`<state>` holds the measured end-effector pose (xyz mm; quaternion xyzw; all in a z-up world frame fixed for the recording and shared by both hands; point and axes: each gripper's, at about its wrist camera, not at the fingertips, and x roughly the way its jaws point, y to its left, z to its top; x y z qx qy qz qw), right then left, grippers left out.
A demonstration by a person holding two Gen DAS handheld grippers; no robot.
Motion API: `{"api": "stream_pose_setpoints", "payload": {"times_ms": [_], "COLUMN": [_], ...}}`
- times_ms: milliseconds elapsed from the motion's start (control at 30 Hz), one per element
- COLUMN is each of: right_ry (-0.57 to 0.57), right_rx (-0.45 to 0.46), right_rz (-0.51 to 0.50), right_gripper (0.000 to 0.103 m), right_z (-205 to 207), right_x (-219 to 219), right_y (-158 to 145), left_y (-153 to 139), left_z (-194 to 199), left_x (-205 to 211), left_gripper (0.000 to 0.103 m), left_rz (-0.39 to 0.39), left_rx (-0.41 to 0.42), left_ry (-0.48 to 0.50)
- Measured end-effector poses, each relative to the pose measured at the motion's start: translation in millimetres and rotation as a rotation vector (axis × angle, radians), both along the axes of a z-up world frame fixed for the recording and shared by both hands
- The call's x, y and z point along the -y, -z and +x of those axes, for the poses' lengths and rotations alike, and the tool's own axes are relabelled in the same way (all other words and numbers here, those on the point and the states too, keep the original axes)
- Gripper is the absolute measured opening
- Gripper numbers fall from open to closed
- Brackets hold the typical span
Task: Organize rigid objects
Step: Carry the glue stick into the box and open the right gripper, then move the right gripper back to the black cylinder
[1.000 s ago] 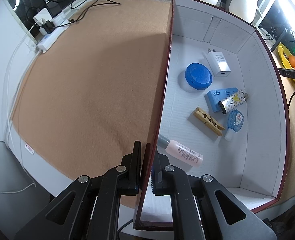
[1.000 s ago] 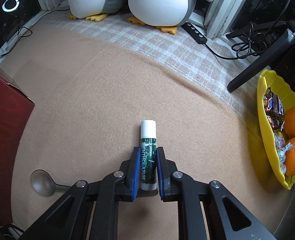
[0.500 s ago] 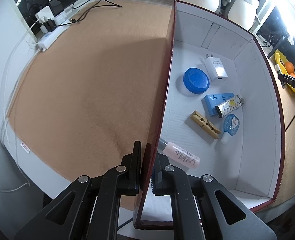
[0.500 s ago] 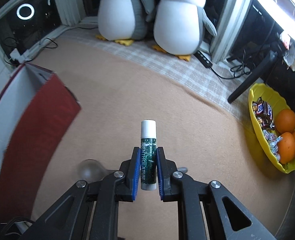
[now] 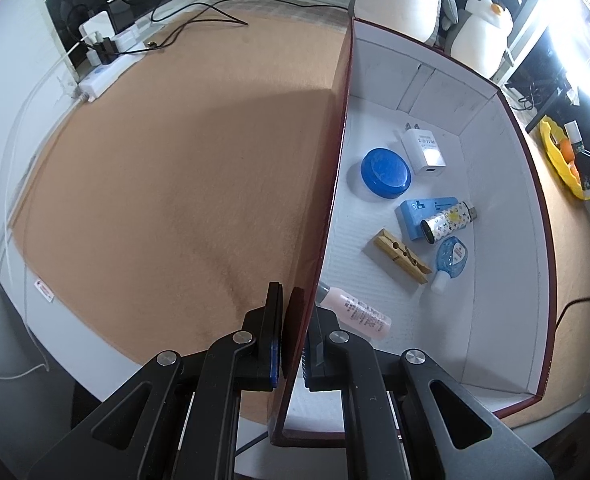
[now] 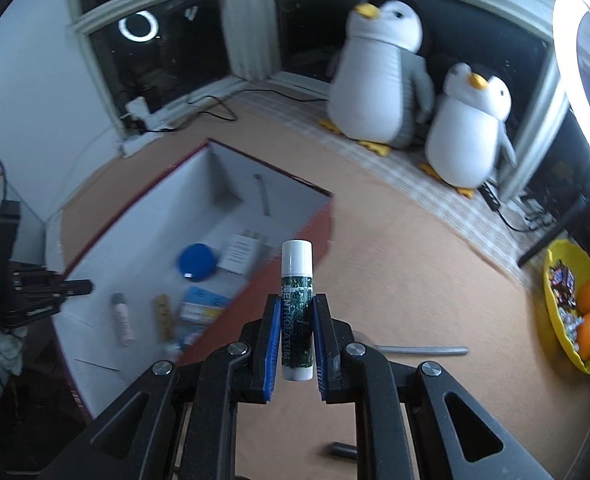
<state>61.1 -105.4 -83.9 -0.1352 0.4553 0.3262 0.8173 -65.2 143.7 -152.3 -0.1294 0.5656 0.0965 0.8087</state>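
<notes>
The lip balm stick sits upright between the blue pads of my right gripper, clamped at its lower half, white cap pointing away from me. Its dark green label reads "MENTHOLATUM" along the tube. I hold it in the air above the tan mat, just beside the near right wall of the box, which is dark red outside and white inside.

My left gripper is closed tight on the box's left wall, one finger outside, one inside.

On the white floor of the box lie a pink bottle with small print I cannot read, a wooden clothespin, a blue correction-tape dispenser, a patterned tube resting on a blue case, a round blue lid and a white charger plug whose grey lettering is too small to make out.

Beyond the box, two plush penguins stand by the window, and a yellow bowl holds oranges and sweets.
</notes>
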Motion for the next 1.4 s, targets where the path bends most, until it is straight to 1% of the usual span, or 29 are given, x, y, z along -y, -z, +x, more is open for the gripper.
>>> {"api": "stream_pose_setpoints", "payload": {"times_ms": [200, 300, 400, 533, 633, 733, 800, 867, 900, 933, 1000, 1133, 1233, 1400], "right_ry": [-0.097, -0.142, -0.178, -0.203, -0.21, -0.209, -0.206, -0.212, -0.211, -0.209, -0.199, -0.167, -0.121, -0.027], "right_rx": [-0.015, -0.039, -0.06, -0.09, -0.093, -0.107, -0.095, -0.09, -0.09, -0.086, -0.067, -0.067, -0.073, -0.089], "right_rz": [0.05, 0.055, 0.037, 0.031, 0.021, 0.033, 0.031, 0.038, 0.042, 0.047, 0.061, 0.098, 0.122, 0.138], "right_gripper": [0.014, 0.014, 0.014, 0.014, 0.014, 0.014, 0.014, 0.017, 0.024, 0.036, 0.047, 0.049, 0.052, 0.055], "right_z": [-33, -47, -59, -67, -72, -75, -77, -78, -79, -79, -80, -77, -72, -61], "right_x": [-41, -63, -80, -93, -99, -103, -104, -104, -104, -104, -102, -94, -81, -44], "right_y": [-9, -2, 10, 24, 31, 34, 34, 34, 33, 32, 28, 21, 17, 17], "left_y": [-1, -1, -2, -2, -2, -2, -2, -2, -2, -2, -2, -1, -1, -1], "left_z": [-5, -6, -9, -10, -11, -11, -11, -11, -11, -11, -10, -9, -9, -8], "left_x": [-1, -1, -1, -1, -2, -2, -2, -2, -2, -3, -3, -3, -3, -2], "left_gripper": [0.007, 0.007, 0.007, 0.007, 0.007, 0.007, 0.007, 0.007, 0.007, 0.007, 0.007, 0.007, 0.007, 0.007], "left_rz": [-0.011, -0.014, -0.014, -0.017, -0.017, -0.018, -0.018, -0.017, -0.019, -0.02, -0.022, -0.021, -0.018, -0.014], "left_rx": [0.019, 0.026, 0.031, 0.035, 0.038, 0.037, 0.037, 0.037, 0.036, 0.036, 0.034, 0.031, 0.028, 0.024], "left_ry": [-0.011, -0.018, -0.022, -0.029, -0.032, -0.031, -0.03, -0.028, -0.028, -0.028, -0.028, -0.023, -0.018, -0.012]}}
